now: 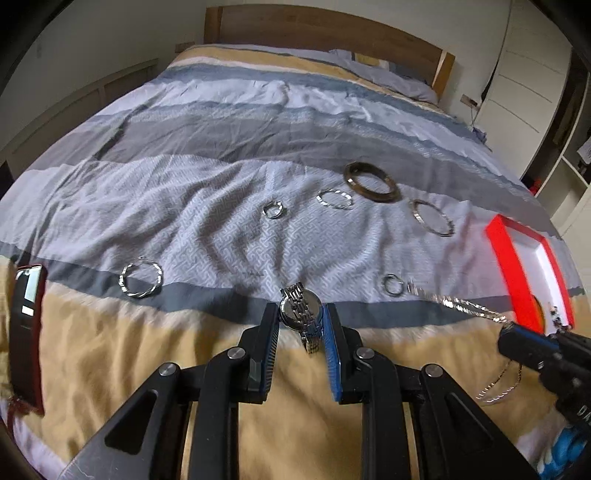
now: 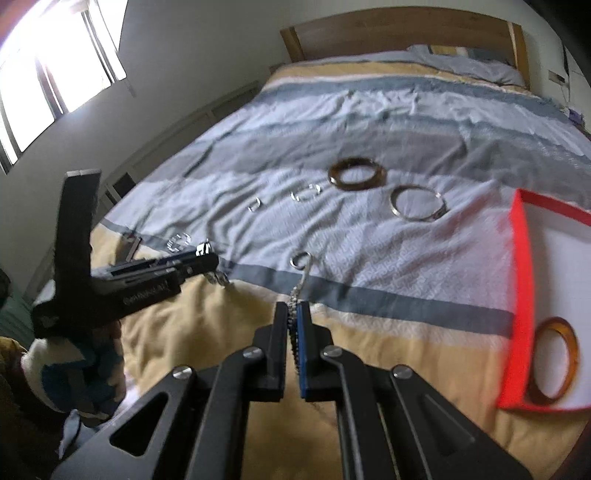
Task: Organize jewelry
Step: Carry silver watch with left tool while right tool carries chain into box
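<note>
**Watch in one claw, chain in the other**

Your left claw (image 1: 301, 325) pinches a shiny silver watch (image 1: 300, 306) by its round case, and the metal link strap hangs down between the blue pads. Your right claw (image 2: 294, 321) is pressed together on a thin silver chain (image 2: 300, 284). The chain runs forward from the tips to a small silver ring (image 2: 302, 259) lying on the bed cover (image 2: 369, 236). White letters on the side of the left claw are too blurry to read.

Under both claws the cover is soft yellow cloth, then grey and pale blue stripes with a tiny maze print. Just right of your right claw sits a red box (image 2: 521, 288) with a white inside, and a smooth amber bangle (image 2: 554, 360) lies in it. Left of your left claw lies a twisted silver bangle (image 1: 141, 276). Farther ahead lie a small ring (image 1: 273, 209), a wavy silver bangle (image 1: 334, 199), a thin metal bangle (image 1: 432, 217) and a thick brown bangle (image 1: 371, 182). Behind them stands a wooden headboard (image 1: 325, 27).
</note>
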`<state>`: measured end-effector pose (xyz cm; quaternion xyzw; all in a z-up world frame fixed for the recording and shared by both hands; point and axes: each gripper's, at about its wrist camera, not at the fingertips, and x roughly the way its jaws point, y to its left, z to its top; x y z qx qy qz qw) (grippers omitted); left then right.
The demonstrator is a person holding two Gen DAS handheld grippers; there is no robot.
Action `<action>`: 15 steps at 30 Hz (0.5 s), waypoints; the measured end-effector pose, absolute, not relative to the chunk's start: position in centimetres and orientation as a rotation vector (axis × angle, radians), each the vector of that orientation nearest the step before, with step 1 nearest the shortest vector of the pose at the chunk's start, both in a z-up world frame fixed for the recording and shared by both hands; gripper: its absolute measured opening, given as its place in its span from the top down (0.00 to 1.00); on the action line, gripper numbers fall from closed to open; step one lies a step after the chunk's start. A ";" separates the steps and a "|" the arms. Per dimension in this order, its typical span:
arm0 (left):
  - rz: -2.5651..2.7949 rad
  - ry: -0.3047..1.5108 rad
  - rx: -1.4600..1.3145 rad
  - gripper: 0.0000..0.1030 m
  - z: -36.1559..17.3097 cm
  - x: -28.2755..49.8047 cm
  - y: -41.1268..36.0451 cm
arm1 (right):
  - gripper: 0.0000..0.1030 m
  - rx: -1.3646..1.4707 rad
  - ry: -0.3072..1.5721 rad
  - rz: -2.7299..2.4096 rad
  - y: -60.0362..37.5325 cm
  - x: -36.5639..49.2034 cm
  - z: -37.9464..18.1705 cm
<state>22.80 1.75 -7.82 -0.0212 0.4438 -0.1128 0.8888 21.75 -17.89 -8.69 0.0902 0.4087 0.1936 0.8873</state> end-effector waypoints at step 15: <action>-0.393 0.847 -0.008 0.77 -1.4 17.3 -5.1 | 0.96 0.234 0.694 0.278 -25.8 14.3 0.1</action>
